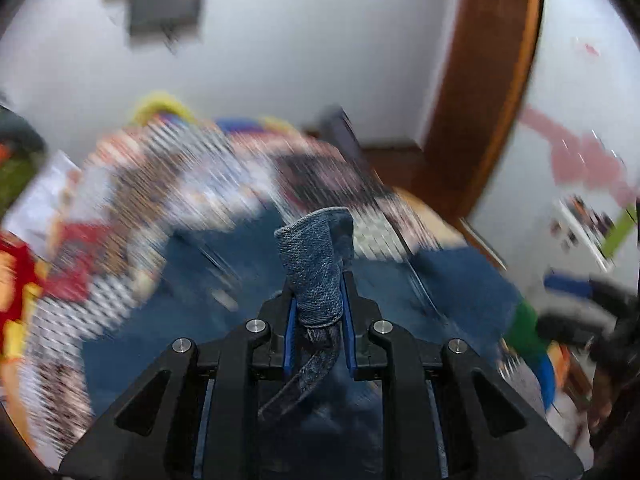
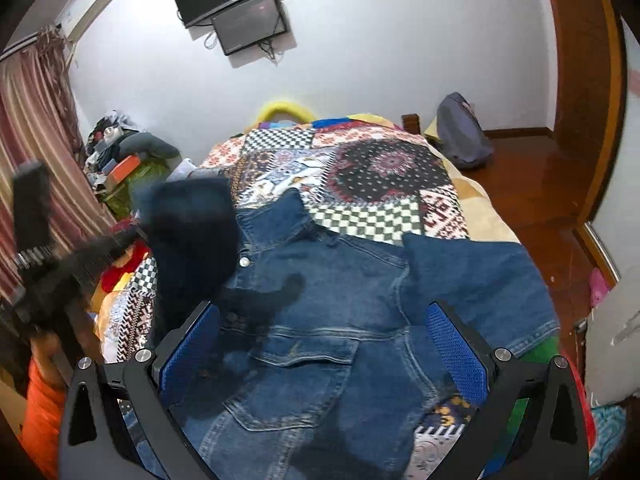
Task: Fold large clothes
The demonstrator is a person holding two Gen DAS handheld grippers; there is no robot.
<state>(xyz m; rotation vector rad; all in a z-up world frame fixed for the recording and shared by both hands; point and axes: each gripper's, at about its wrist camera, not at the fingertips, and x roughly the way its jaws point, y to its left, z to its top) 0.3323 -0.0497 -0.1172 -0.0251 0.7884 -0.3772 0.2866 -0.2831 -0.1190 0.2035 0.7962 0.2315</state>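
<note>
A blue denim jacket [image 2: 332, 312] lies spread on a patchwork bedspread [image 2: 372, 184]. My left gripper [image 1: 319, 300] is shut on a fold of the jacket's denim [image 1: 316, 268], which sticks up between its blue pads; the rest of the left wrist view is motion-blurred. In the right wrist view the left gripper [image 2: 36, 248] shows blurred at the left, with a lifted dark sleeve [image 2: 192, 232] hanging by it. My right gripper [image 2: 324, 344] is open and empty above the jacket's front, its blue pads [image 2: 456, 348] wide apart.
A grey backpack [image 2: 460, 136] leans by the bed's far right corner on a wooden floor [image 2: 532, 192]. A cluttered stand [image 2: 120, 156] and striped curtain [image 2: 36, 120] are at the left. A wall screen [image 2: 244, 12] hangs above. A wooden door frame [image 2: 592, 92] is at the right.
</note>
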